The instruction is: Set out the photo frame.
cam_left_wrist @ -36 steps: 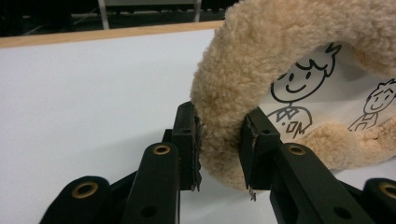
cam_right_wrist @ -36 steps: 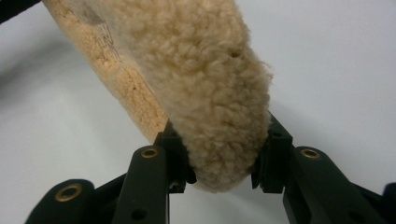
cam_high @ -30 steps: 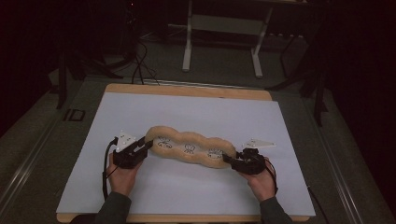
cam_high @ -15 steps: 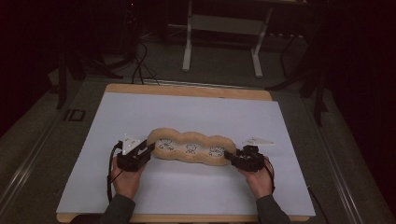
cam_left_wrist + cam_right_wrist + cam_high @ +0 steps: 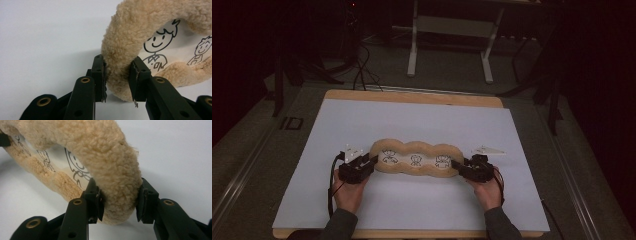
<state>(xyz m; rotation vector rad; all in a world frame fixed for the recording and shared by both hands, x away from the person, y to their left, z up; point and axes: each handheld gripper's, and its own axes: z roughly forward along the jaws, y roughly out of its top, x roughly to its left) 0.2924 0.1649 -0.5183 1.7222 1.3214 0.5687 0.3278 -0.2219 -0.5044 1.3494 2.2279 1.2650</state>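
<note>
Dark workshop floor surrounds a pale table sheet (image 5: 362, 125). From the high view, a tan fleecy cushion (image 5: 417, 150) with three scalloped lobes lies stretched between the left gripper (image 5: 368, 162) and right gripper (image 5: 457, 165). Left gripper view: both jaws pinch the plush rim (image 5: 117, 50), denting it beside a printed cartoon panel (image 5: 156, 53). Right gripper view: jaws squeeze the opposite rim (image 5: 117, 182). It looks light, soft and floppy; the padded rim ends are probably the best places to grip.
</note>
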